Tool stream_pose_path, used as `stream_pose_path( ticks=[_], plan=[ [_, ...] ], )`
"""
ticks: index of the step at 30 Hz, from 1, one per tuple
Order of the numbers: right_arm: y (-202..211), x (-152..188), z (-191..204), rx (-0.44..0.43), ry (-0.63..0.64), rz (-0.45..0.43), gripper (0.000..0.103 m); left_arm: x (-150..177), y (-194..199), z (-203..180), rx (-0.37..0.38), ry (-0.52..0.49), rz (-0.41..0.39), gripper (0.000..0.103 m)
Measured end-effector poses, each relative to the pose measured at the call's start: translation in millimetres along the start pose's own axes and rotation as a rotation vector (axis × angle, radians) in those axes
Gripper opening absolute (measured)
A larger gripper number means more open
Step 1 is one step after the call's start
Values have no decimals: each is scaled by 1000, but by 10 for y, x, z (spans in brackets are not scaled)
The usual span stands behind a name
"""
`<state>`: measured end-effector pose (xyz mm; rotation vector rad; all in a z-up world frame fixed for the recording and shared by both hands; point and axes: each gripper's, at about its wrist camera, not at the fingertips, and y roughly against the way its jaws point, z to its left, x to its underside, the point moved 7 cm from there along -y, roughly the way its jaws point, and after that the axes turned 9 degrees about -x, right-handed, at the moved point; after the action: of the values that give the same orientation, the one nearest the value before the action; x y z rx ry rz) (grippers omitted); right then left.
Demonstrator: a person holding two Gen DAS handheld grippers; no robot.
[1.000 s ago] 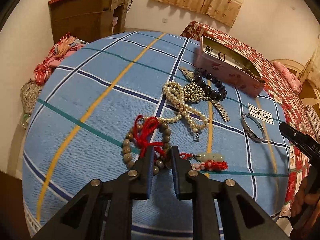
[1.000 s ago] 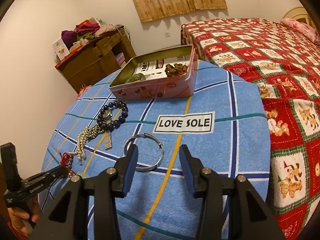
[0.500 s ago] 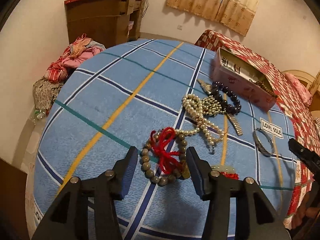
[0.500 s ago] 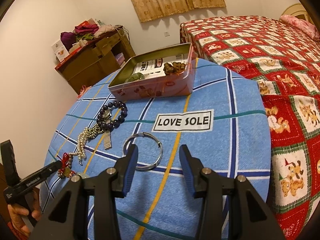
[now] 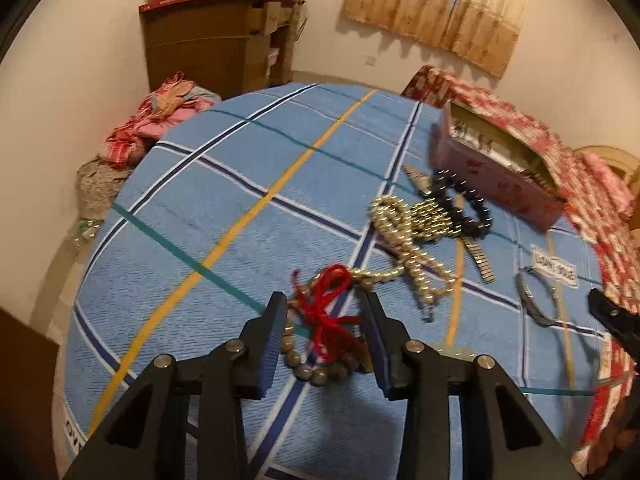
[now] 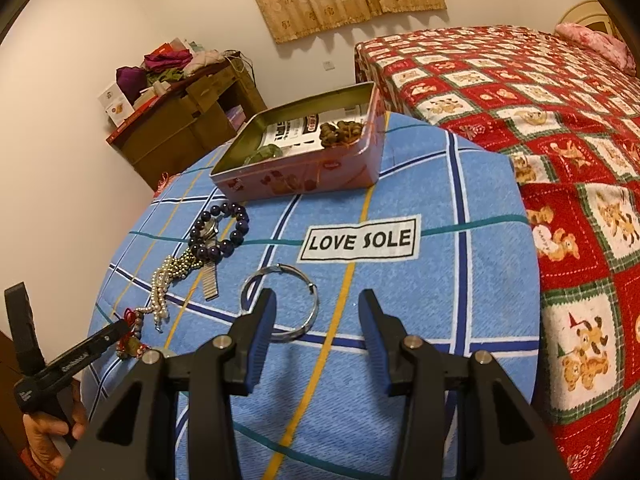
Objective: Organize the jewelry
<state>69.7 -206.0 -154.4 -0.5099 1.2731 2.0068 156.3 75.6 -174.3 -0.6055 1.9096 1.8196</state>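
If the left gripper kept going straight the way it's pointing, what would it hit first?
Most likely the brown bead bracelet with the red cord: it already lies between the closing fingers of the left gripper, pads seemingly not yet pressing. The blue cloth is right beneath; depth is unclear.

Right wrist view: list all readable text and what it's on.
"LOVE SOLE": white label on the blue cloth.
Printed card inside the pink tin: bold characters, not readable.
White lettering on the left gripper's arm: too small.
Box on the cabinet: print too small.
In the left wrist view the label is motion-blurred.
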Motion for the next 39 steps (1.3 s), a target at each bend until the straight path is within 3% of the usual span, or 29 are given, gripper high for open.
stream_pose_path(
  ticks=[4, 10, 17, 22, 24, 25, 26, 34, 39],
  plan=[
    [1, -10, -22, 2, -5, 0, 47, 35, 31, 22, 29, 34, 35, 39],
    [-13, -13, -45, 2, -14, 2, 47, -36, 301, -41, 42, 4, -57, 39],
    [-26, -14, -80, -5, -28, 5, 47, 93, -19, -99, 56, 16, 61, 34],
    [-51, -9, -104, -9, -40, 10, 47, 94, -29, -135, 48, -11, 39, 33],
    [-57, -4, -94, -11, -39, 13, 47, 84, -38, -114, 50, -6, 33, 28],
    [-56, -3, -88, -13, -39, 13, 47, 83, -44, -92, 49, -1, 30, 14],
    [-54, -10, -86, -13, -38, 12, 47, 80, -59, -64, 67, 11, 26, 10],
    [9, -55, -60, -8, -33, -5, 47, 20, 83, -40, 177, 48, -17, 2],
    [26, -63, -55, -7, -37, -8, 47, -100, 298, -92, 133, -24, -96, 2]
  ],
)
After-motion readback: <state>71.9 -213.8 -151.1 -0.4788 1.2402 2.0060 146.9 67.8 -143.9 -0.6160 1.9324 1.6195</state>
